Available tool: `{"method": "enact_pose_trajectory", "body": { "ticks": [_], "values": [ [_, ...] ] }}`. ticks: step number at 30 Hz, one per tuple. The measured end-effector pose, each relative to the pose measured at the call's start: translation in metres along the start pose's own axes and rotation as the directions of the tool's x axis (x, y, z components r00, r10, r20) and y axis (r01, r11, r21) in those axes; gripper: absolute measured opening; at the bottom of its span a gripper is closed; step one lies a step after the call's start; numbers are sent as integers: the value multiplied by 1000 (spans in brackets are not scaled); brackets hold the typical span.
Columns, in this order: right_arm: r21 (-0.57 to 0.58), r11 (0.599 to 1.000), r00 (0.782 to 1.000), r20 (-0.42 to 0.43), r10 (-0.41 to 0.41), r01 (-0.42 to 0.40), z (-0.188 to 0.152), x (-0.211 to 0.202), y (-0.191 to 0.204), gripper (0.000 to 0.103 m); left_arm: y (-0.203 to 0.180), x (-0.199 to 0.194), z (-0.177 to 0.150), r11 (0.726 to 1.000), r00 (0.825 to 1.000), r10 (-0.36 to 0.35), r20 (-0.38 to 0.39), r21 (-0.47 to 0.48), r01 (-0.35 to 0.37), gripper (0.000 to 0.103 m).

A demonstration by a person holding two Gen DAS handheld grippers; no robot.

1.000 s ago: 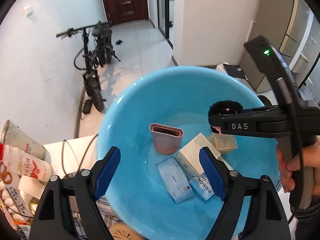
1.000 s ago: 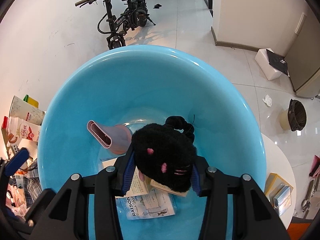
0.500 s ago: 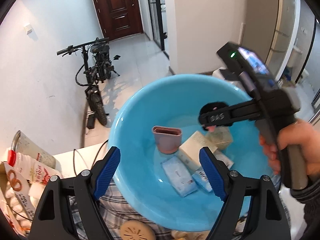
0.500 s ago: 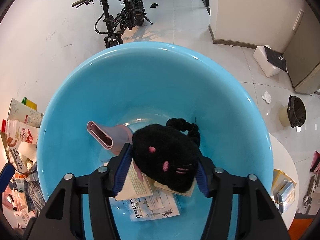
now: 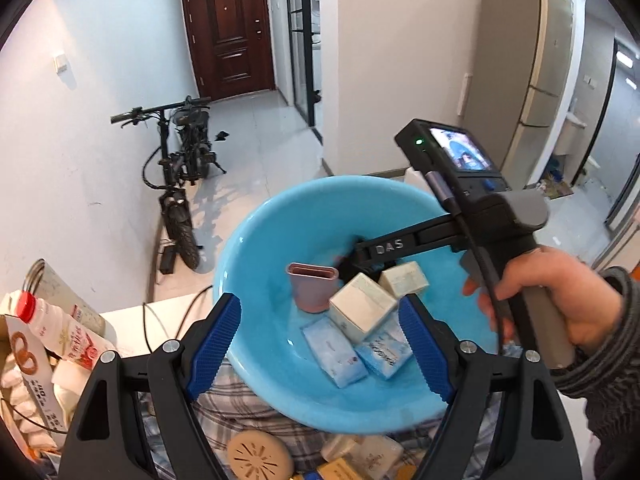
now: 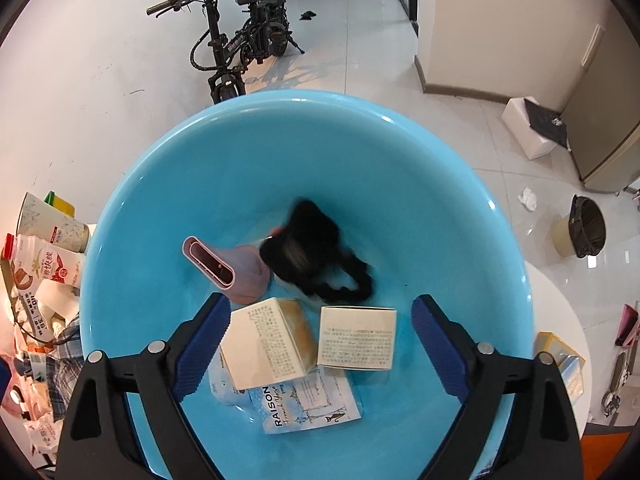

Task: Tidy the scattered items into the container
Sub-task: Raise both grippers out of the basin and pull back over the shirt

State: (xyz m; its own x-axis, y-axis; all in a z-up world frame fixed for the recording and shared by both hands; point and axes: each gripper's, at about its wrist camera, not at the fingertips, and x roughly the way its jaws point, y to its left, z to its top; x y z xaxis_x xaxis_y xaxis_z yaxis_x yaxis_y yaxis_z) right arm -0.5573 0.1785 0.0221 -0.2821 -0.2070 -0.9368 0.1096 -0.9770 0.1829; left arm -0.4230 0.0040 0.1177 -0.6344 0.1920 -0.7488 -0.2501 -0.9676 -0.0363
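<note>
A big light-blue basin holds a pink case, two cream boxes, blue sachets and a black furry hair tie, which lies blurred beside the pink case. My right gripper is open and empty above the boxes; it also shows in the left wrist view reaching over the basin. My left gripper is open and empty at the basin's near rim.
Snack packs and a bottle lie left of the basin on a checked cloth. A round beige disc and small boxes lie in front. A bicycle stands on the floor behind; a bin is at right.
My right gripper opened and let go of the black hair tie, which dropped into the basin. My left gripper drew back and up from the basin.
</note>
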Motion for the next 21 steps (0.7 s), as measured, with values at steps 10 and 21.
{"method": "enact_pose_trajectory", "body": {
  "ticks": [10,21],
  "values": [
    [-17,999,999,32,-27,28,-15,-34,10,91,-6,-28,-12,1000,1000,17,9,3,-17,84],
    [-30,1000,999,53,7,-6,-69,-66,12,91,-13,-55,-46,999,1000,29,-5,-22,-29,84]
  ]
}}
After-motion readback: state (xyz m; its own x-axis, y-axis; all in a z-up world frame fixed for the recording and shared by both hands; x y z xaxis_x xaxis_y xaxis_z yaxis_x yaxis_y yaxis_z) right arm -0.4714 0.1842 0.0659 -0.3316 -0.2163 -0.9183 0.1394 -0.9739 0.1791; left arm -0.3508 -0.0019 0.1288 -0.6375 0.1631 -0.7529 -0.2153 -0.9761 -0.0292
